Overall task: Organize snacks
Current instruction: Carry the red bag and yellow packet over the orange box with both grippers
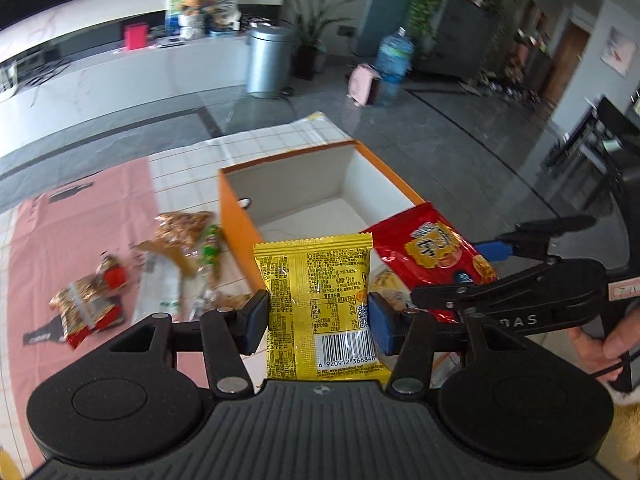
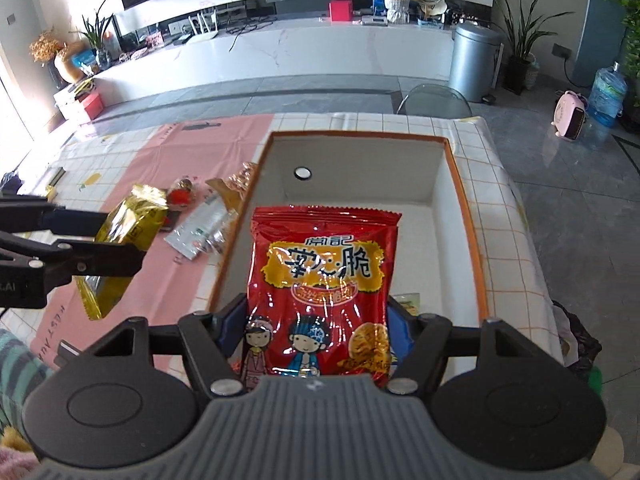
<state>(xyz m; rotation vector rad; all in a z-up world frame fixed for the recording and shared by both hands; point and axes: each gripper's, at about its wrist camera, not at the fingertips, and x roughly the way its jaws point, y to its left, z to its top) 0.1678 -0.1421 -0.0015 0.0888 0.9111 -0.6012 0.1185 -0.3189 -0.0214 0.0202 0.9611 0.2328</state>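
Note:
My left gripper (image 1: 318,322) is shut on a yellow snack packet (image 1: 320,280), held upright just in front of the orange box (image 1: 240,216); packet and gripper also show in the right wrist view (image 2: 128,228). My right gripper (image 2: 316,326) is shut on a red snack bag (image 2: 324,280), held over the near end of the white-lined orange box (image 2: 460,184). The red bag also shows in the left wrist view (image 1: 428,252), with the right gripper's arm (image 1: 504,296) beside it. A small packet (image 2: 408,300) lies in the box under the red bag.
Several loose snack packets (image 1: 172,260) lie on the pink and checked tablecloth (image 1: 80,216) left of the box; they also show in the right wrist view (image 2: 200,220). The table edge runs just right of the box (image 2: 516,208). A transparent chair (image 2: 436,100) stands behind the table.

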